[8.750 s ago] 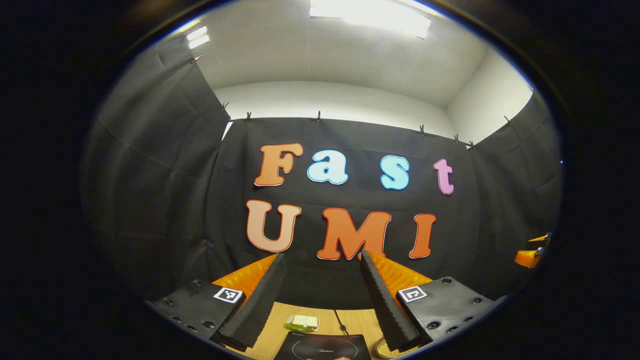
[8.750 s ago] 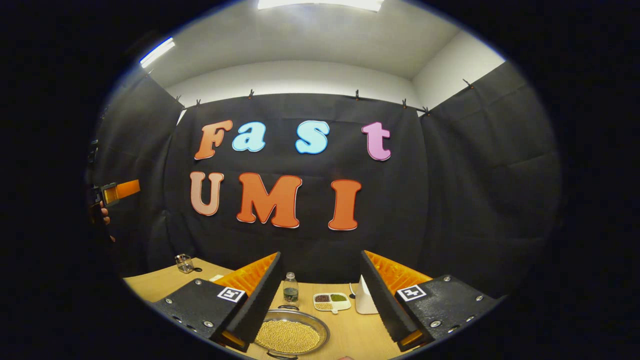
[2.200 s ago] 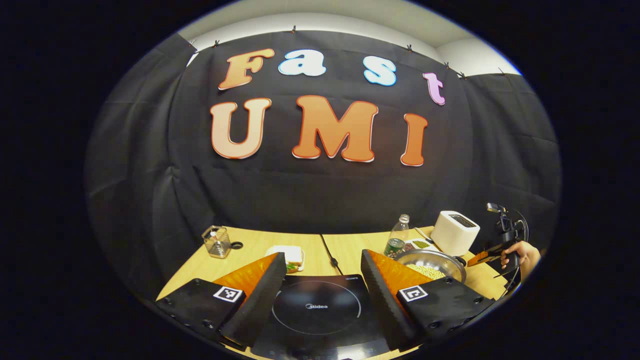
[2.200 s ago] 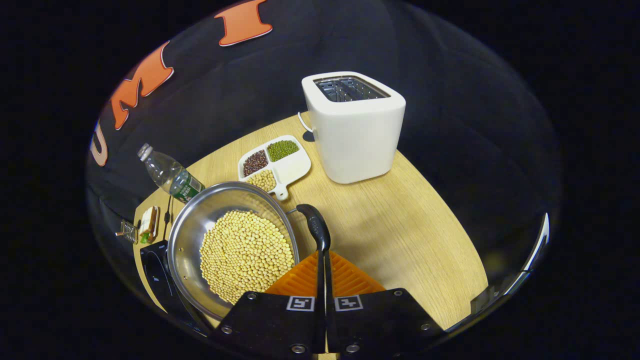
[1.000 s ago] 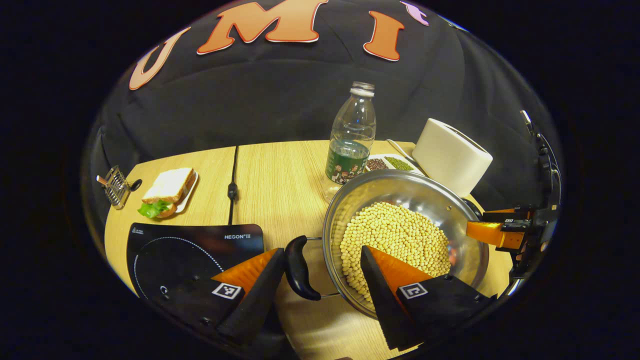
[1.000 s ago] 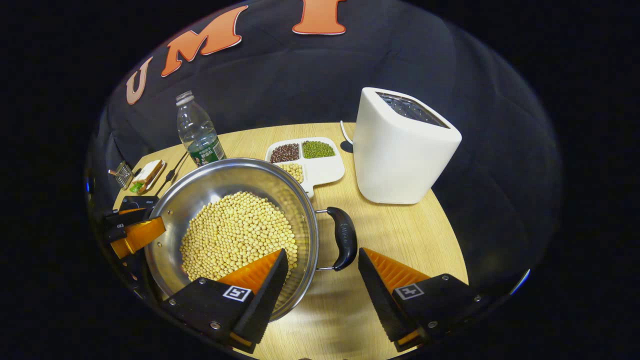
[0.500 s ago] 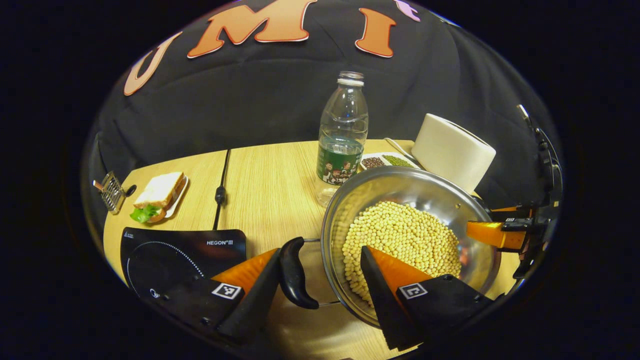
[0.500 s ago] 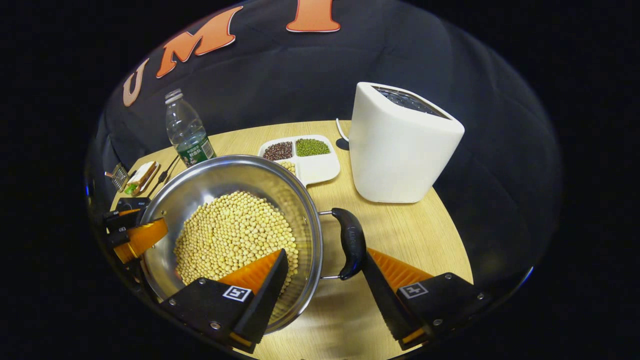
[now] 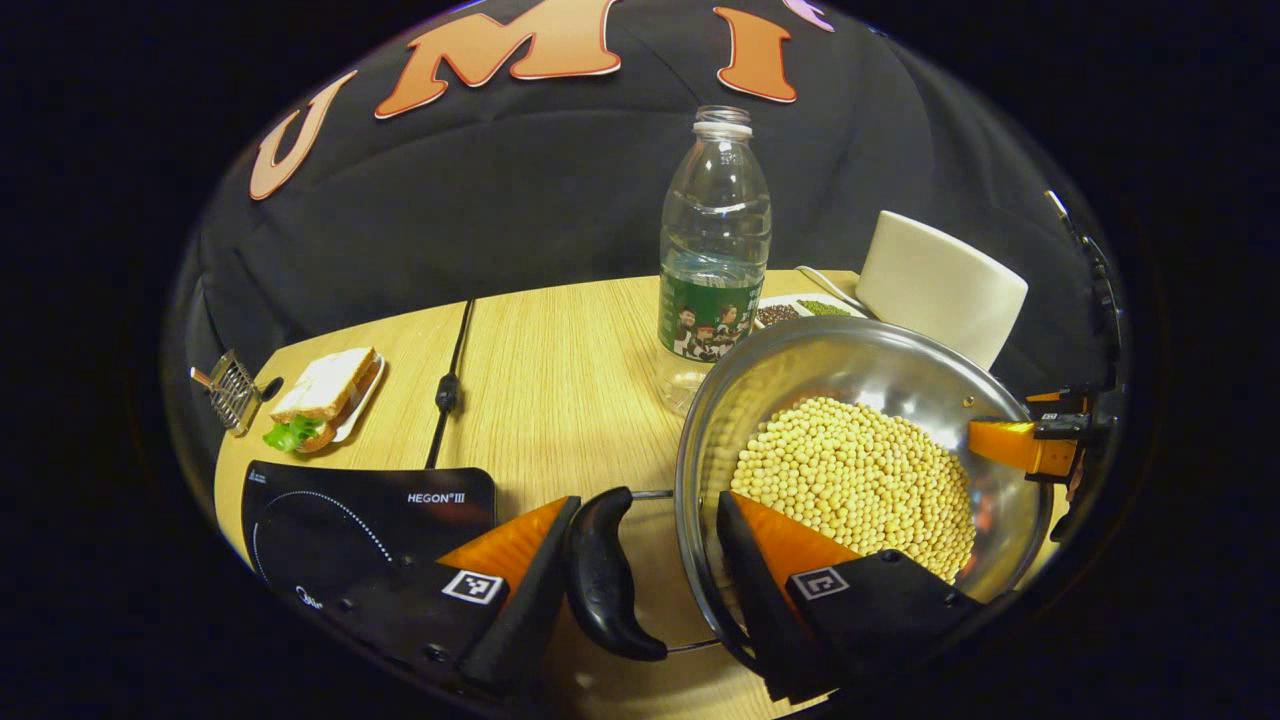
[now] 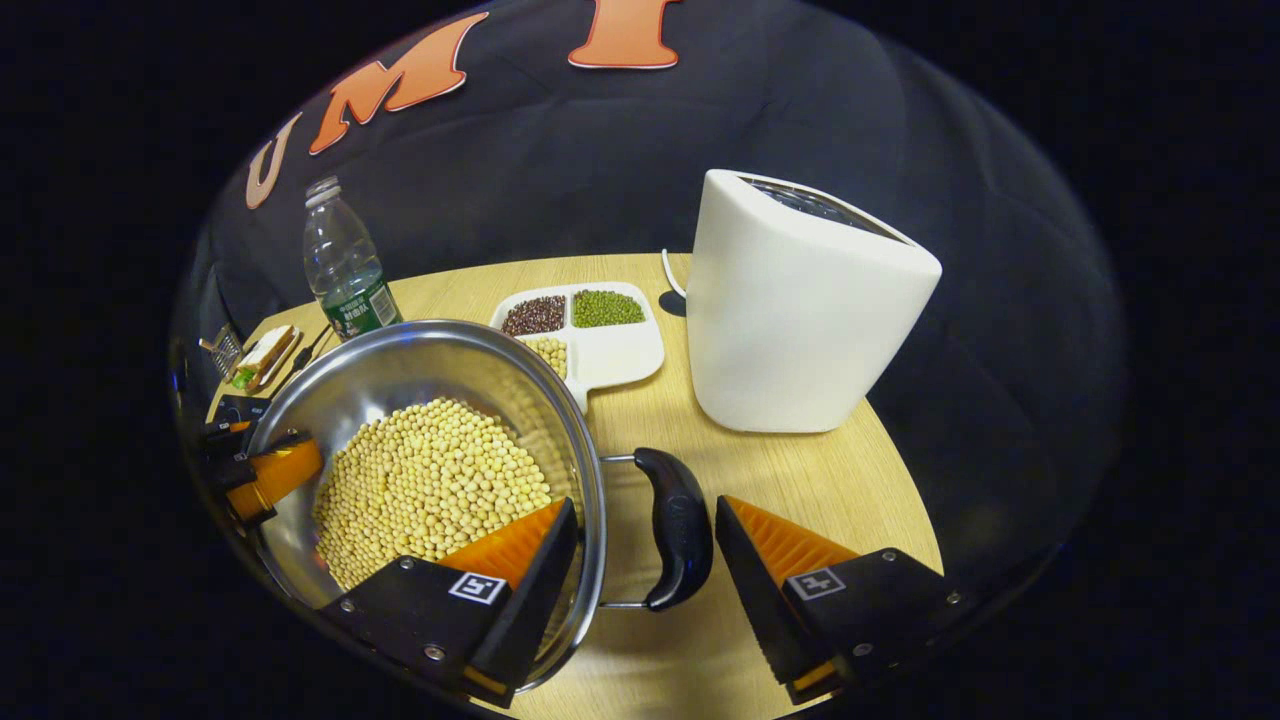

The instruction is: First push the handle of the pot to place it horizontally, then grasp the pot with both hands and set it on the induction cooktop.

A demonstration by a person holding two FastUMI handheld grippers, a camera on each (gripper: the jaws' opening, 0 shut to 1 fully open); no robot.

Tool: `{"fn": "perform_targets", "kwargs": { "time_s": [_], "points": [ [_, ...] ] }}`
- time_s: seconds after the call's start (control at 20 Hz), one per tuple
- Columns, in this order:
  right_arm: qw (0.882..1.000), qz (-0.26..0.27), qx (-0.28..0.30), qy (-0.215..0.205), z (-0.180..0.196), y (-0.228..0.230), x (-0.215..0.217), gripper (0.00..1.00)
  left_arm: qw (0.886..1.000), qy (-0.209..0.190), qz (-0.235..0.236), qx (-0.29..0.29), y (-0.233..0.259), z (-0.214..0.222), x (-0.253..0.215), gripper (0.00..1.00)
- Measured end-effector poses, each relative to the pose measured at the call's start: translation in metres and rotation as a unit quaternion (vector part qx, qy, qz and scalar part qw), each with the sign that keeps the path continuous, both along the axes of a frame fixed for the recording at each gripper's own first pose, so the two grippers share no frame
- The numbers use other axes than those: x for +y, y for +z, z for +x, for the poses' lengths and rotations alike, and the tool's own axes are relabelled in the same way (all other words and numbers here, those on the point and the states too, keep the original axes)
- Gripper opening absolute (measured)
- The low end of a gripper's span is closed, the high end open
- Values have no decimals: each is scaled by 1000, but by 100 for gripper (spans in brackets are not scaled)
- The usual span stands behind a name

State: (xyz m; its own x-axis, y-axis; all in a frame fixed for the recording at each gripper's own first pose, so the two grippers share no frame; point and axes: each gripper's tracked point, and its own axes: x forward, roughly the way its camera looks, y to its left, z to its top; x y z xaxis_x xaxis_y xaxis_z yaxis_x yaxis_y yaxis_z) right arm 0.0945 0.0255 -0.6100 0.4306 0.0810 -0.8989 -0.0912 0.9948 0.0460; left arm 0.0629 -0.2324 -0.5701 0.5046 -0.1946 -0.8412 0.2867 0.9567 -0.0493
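Both grippers have closed in on the pot since the earlier frames, each now straddling one side handle.

Left gripper (image 9: 640, 560): jaws wide, not clamped; the black left handle (image 9: 605, 585) lies between them, beside the left finger, with the right finger over the pot (image 9: 800, 360) rim. Right gripper (image 10: 645, 560): jaws wide; the black right handle (image 10: 678, 527) sits between them, the left finger inside the rim above the soybeans (image 10: 425, 485). The pot rests on the table (image 9: 560, 370), just right of the induction cooktop (image 9: 340, 520). Beyond stand a bottle (image 9: 713, 250), toaster (image 10: 800, 300) and divided tray (image 10: 590, 330).
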Motion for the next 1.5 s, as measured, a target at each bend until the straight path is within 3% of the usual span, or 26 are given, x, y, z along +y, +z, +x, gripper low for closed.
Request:
{"fn": "perform_targets", "kwargs": {
  "time_s": [0.55, 0.65, 0.9, 1.25, 1.45, 1.5],
  "points": [
    [1000, 0, -10, 16, 1, 1, 4, 69, 999, 26, 12, -29, -1, 10, 1, 80],
    [1000, 0, -7, 18, 1, 2, 4, 60, 999, 30, 13, -30, 2, 10, 1, 79],
    [999, -14, -18, 25, 3, 12, 4, 64, 999, 35, 8, -34, 12, 8, 3, 77],
    [998, -11, -50, 22, 1, 7, 4, 63, 997, 33, 4, -64, 66, 10, 20, 73],
    [997, -6, -68, 30, 3, 6, 4, 63, 996, 42, 2, -76, 99, 6, 41, 76],
    [997, -5, -72, 32, 3, 5, 6, 59, 996, 45, 2, -79, 106, 5, 48, 76]
  ]
}}
